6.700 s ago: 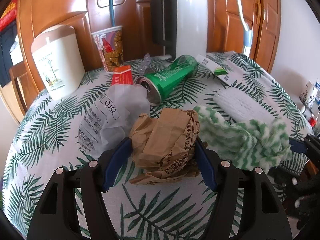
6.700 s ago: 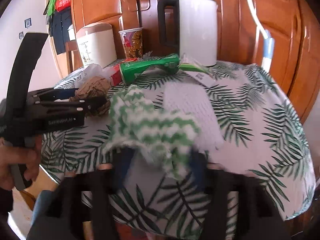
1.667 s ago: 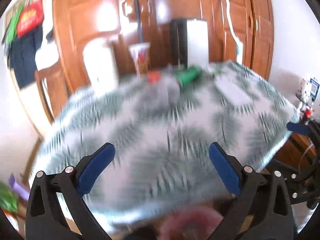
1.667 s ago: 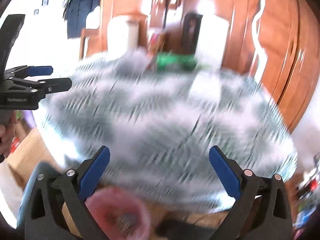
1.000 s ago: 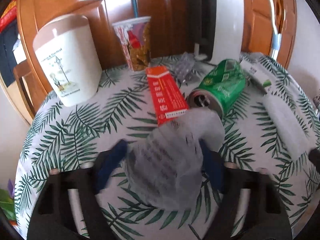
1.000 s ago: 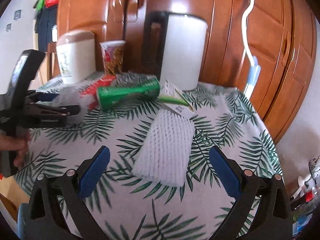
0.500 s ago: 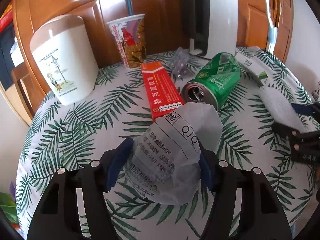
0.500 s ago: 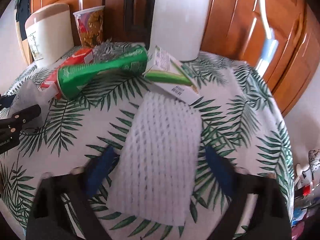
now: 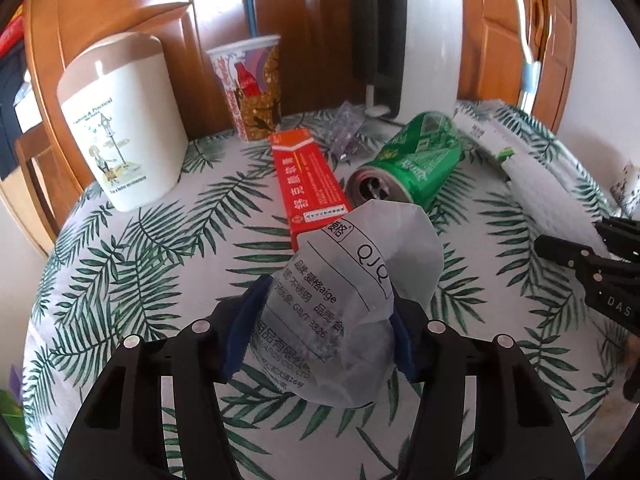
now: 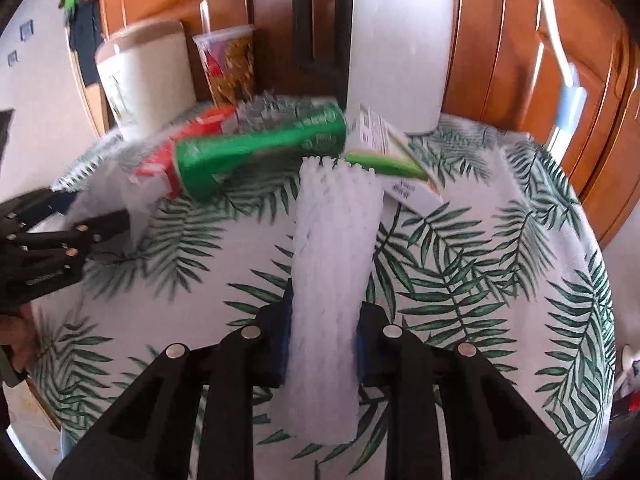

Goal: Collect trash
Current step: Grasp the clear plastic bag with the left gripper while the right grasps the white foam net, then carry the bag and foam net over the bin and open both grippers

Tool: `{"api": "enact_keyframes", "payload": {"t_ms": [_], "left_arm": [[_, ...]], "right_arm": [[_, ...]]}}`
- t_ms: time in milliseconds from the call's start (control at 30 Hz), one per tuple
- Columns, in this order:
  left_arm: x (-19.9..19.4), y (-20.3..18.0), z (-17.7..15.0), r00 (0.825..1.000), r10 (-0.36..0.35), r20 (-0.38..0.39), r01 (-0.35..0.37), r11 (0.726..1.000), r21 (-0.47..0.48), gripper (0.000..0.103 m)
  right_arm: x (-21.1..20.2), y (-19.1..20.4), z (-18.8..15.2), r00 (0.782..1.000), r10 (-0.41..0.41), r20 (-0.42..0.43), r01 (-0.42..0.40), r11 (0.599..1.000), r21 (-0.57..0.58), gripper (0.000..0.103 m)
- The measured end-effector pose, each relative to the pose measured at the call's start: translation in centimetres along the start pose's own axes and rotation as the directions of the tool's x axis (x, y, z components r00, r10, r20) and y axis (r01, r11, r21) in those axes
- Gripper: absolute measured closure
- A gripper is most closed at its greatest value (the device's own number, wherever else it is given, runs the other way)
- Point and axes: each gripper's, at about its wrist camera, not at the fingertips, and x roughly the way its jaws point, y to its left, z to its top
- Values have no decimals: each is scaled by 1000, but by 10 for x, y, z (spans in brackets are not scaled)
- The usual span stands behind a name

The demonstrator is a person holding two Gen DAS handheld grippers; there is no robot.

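- Progress, as a judgement: two pieces are in hand and neither has reached a bin; no bin shows in either view, so the carrying and dropping are left, and several pieces lie on the worktop [image 9: 168, 240] uncollected.
- The left gripper [image 9: 320, 320] is pinching the white plastic bag [image 9: 352, 300] low in the centre of the left wrist view; its blue pads press into the bag from both sides; the bag is crumpled, thin, printed with black text, and its upper part bulges above the fingers.
- The right gripper [image 10: 322, 328] is pinching the white foam net [image 10: 334, 264] in the lower centre of the right wrist view; the net is a long, soft, ribbed sleeve running from the fingers up toward the middle of the frame; whether its far end touches the cloth I cannot tell.
- Left to collect, by my reading: the green can [image 9: 412, 164] on its side right of centre, open end toward the camera; the red box [image 9: 310, 180] just beside it, centre; the white and green carton [image 10: 390, 152] past the net's far end.
- The paper cup [image 9: 252, 88], the cream canister [image 9: 120, 120] at upper left and the white kettle [image 9: 408, 36] stand upright at the back; whether the cup counts as trash I cannot tell.
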Motion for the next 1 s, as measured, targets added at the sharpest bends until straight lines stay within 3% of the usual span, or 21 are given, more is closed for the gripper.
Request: {"api": "enact_keyframes", "payload": {"t_ms": [400,600,800,1000], "left_arm": [[-27,-4,-17,999,-20,29,21,1000,-18,48],[-77,-14,-41,997,-32,72,32,999,6,48],[-128,-30,-91,995,-58,76,56,998,31,48],[-151,-41,-165,997,-71,-1,71,997,9,48]], "right_arm": [[-40,23,-17,995,74,65,-72,997,-30,80],[-83,49,-46,983,156,95,-150,987,-65,80],[-117,78,-102,973,222,70,-216,973,-84,80],[-127,100,-166,969,249,-1,-248,965,-83,80]]}}
